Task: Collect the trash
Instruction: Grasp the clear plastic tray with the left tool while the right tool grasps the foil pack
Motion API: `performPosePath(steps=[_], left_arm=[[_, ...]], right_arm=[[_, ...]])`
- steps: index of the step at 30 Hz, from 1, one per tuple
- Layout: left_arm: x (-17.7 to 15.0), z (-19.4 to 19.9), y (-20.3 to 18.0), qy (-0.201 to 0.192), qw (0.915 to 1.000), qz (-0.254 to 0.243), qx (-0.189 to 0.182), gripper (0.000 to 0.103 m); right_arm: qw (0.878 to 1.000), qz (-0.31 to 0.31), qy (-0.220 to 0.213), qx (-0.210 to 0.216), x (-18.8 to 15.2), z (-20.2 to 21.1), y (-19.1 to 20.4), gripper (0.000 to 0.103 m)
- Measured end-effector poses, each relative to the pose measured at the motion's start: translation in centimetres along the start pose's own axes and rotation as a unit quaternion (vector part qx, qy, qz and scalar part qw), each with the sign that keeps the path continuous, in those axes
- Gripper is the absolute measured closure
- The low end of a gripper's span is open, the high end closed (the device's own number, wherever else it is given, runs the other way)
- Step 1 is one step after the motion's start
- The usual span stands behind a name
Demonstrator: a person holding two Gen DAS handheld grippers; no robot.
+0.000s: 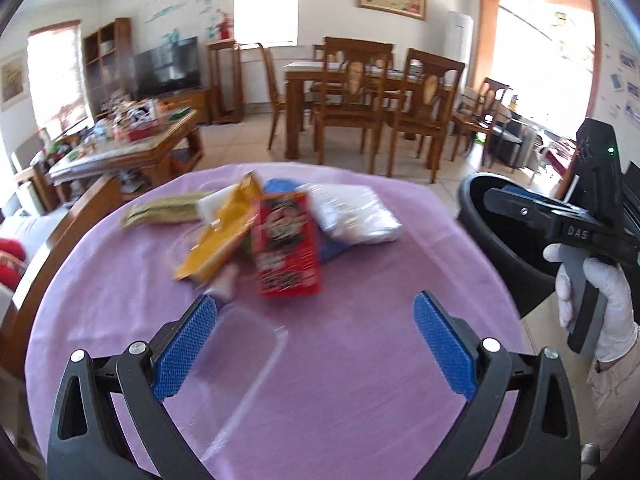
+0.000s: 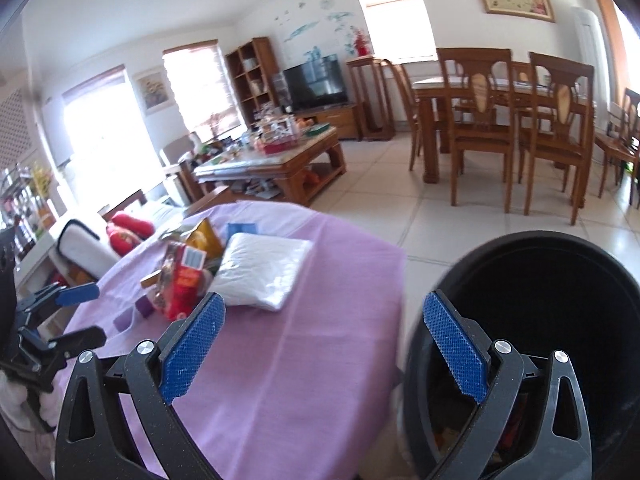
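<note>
Here both claws gape wide and empty: left claw (image 1: pixel 314 312) tilted over the desk (image 1: pixel 360 360), right claw (image 2: pixel 324 320) straddling, seemingly, the bin (image 2: pixel 560 280) rim at lower right.

Free room and obstacles around the trash pile

The trash pile (image 1: pixel 276 236) is the landmark: it sits at the far middle of the purple worktop (image 1: pixel 360 380), and the cloth on the near side of the pile lies bare except for a clear plastic lid (image 1: pixel 244 360), hard to make out, just near-left of it. Right of the pile, past the worktop edge, the black bin (image 2: pixel 540 280) stands open-mouthed, with the right gripper (image 1: pixel 508 200) at its rim. Beyond the pile the tiled floor (image 2: pixel 460 216) runs clear to the dining chairs (image 1: pixel 356 112); far left of it stands a cluttered coffee table (image 1: pixel 136 148).
</note>
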State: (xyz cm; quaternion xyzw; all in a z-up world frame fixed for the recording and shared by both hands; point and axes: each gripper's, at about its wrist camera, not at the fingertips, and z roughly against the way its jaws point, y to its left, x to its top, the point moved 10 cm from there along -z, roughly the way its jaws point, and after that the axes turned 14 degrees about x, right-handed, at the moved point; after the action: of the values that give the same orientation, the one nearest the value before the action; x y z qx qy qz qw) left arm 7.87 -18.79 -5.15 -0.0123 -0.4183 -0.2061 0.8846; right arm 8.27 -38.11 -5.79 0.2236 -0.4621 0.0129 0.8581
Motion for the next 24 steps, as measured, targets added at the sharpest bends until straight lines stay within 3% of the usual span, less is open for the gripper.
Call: performPosePath(steps=[7, 18, 24], left_arm=[[-2.7, -1.5, 6.0, 0.032, 0.9988, 0.019, 0.03, 0.005], [-5.5, -1.4, 5.1, 0.046, 0.9989, -0.011, 0.002, 0.006], [-6.0, -1.6, 4.8, 0.058, 0.998, -0.023, -0.001, 0.024]], right_arm=[[0.999, 0.018, 0.036, 0.023, 0.0, -5.6, 4.3, 0.005], [0.995, -0.002, 0.098, 0.012, -0.4, -11.5, 4.6, 0.005], [0.99, -0.013, 0.14, -0.001, -0.6, -15.0, 4.0, 0.005]])
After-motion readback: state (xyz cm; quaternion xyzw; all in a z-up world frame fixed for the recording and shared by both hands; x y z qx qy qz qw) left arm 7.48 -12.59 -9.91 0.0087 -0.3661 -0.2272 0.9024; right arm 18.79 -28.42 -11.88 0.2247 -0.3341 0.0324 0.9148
